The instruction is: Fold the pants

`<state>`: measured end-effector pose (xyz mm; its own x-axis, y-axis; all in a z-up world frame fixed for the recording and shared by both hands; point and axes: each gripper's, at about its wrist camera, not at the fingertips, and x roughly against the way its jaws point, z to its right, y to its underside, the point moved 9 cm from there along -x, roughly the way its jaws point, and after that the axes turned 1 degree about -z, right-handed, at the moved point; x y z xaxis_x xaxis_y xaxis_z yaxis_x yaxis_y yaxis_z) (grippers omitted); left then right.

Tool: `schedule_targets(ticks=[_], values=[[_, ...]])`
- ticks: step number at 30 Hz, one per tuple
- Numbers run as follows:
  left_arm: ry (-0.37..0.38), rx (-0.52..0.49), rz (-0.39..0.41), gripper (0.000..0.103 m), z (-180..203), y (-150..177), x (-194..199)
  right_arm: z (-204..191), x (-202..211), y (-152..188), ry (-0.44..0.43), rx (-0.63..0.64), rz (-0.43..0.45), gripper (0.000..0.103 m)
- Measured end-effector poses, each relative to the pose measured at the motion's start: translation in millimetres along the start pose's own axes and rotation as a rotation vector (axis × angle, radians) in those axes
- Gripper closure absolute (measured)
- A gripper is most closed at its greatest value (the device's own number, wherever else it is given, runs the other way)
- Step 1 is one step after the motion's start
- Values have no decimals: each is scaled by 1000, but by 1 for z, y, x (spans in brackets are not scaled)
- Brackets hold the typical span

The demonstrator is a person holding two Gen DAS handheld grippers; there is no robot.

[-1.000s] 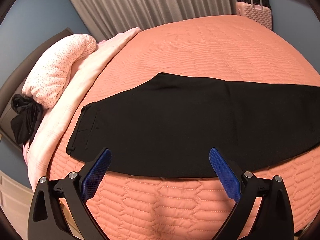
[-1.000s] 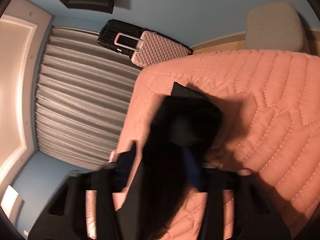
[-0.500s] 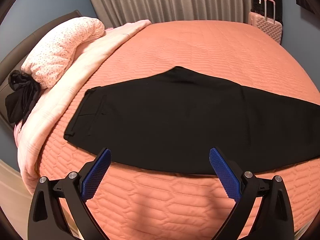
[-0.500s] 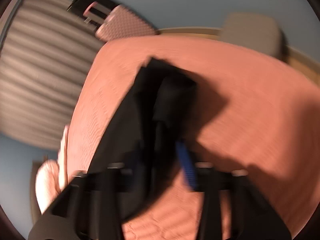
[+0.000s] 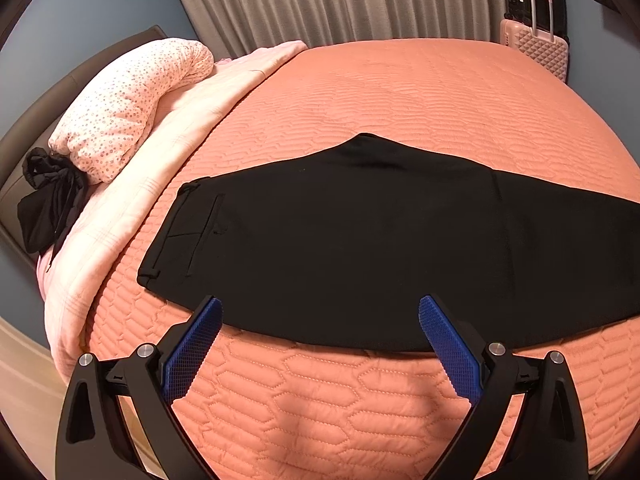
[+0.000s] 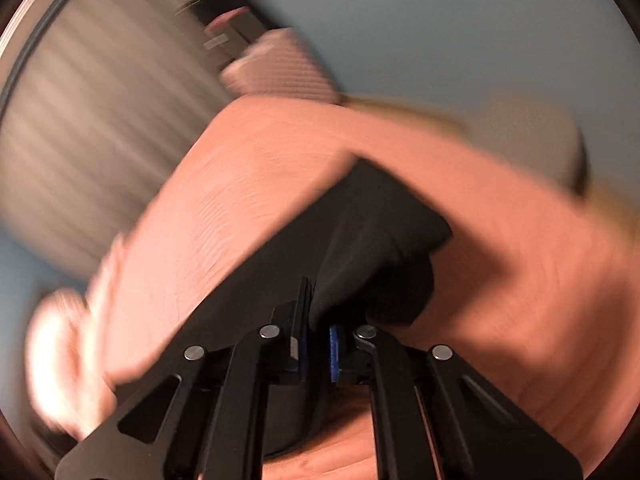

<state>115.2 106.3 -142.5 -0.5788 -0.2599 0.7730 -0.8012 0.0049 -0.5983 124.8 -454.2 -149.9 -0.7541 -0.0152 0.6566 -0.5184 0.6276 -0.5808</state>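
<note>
Black pants [image 5: 360, 240] lie flat across the orange quilted bed [image 5: 400, 92], folded lengthwise, waistband at the left and legs running off to the right. My left gripper [image 5: 318, 312] is open and empty, hovering over the near edge of the pants, its blue pads [image 5: 192, 346] wide apart. In the blurred right wrist view, my right gripper [image 6: 318, 320] is shut on the black pants fabric [image 6: 360, 232], which is lifted off the bed [image 6: 520, 280] and bunches at the jaws.
A pink spotted duvet [image 5: 128, 108] and pale pink blanket [image 5: 120, 216] lie at the bed's left. A black garment [image 5: 48, 200] hangs by the headboard. A pink suitcase [image 5: 540, 44] and grey curtains [image 5: 340, 0] stand behind the bed.
My right gripper has swung with the leg end held, lifting the fabric; its view is motion-blurred. My left gripper's view has shifted left and back, staying open above the pants.
</note>
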Motion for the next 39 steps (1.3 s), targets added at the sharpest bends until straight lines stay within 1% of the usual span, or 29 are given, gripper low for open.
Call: schedule_targets(ticks=[1,2,3,4,5,6,7,9,10,11,13,14,15,18,21,23,25,26,27,28,29,30,31,32,33,36,37,38,39], values=[[-1,11,-3,6,-4,0,-3,-23,1,-3,0,82,-3,96],[-1,20,-4,6,-7,1,-4,-66,2,-3,-8,222,-12,96],[5,38,-4,6,-13,2,-5,-103,1,2,-22,328,-23,96],[7,51,-4,6,-19,3,-6,-150,-3,15,-57,451,-51,96],[8,70,-5,6,-27,5,-6,-180,-6,27,-87,523,-69,96],[11,85,-6,6,-35,8,-7,-213,-11,45,-121,605,-91,96],[10,98,-8,6,-43,11,-7,-253,-18,75,-163,708,-124,96],[10,118,-18,6,-60,18,-10,-298,-34,127,-224,820,-195,96],[6,126,-27,5,-69,24,-14,-321,-47,168,-260,880,-264,96],[-5,133,-44,5,-79,31,-18,-333,-58,197,-272,921,-319,96],[-8,144,-75,5,-98,43,-27,-343,-83,254,-266,988,-422,96],[-12,149,-84,5,-105,48,-30,-345,-89,276,-246,1034,-408,96],[-7,153,-93,5,-115,53,-34,-350,-85,282,-232,1076,-355,96],[0,178,-90,5,-137,60,-44,-359,-79,275,-247,1005,-389,96],[1,210,-99,5,-152,64,-58,-380,-73,262,-234,1018,-341,96],[29,256,-115,5,-160,63,-71,-396,-79,269,-239,1036,-371,93],[76,325,-131,6,-171,63,-85,-396,-97,291,-184,1095,-454,88],[96,354,-137,6,-174,63,-90,-398,-97,297,-160,1150,-398,86],[123,391,-146,6,-179,64,-96,-400,-91,298,-150,1193,-359,73],[162,442,-152,6,-187,64,-102,-400,-85,300,-145,1215,-361,52],[196,478,-147,6,-192,63,-107,-400,-73,301,-165,1209,-370,42],[221,514,-141,6,-199,63,-112,-400,-59,299,-196,1191,-358,30],[238,562,-126,6,-209,60,-119,-399,-46,297,-225,1180,-340,27],[249,581,-114,6,-214,58,-124,-400,-29,295,-267,1173,-315,27],[250,601,-121,6,-220,57,-132,-400,-19,293,-289,1179,-300,27],[252,622,-123,6,-225,52,-139,-406,-23,287,-228,1217,-270,28],[237,607,-114,6,-225,50,-137,-410,-31,284,-197,1235,-252,28],[223,585,-103,6,-224,49,-134,-418,-39,286,-187,1248,-250,28],[204,556,-97,6,-221,48,-132,-423,-51,294,-188,1263,-280,28]])
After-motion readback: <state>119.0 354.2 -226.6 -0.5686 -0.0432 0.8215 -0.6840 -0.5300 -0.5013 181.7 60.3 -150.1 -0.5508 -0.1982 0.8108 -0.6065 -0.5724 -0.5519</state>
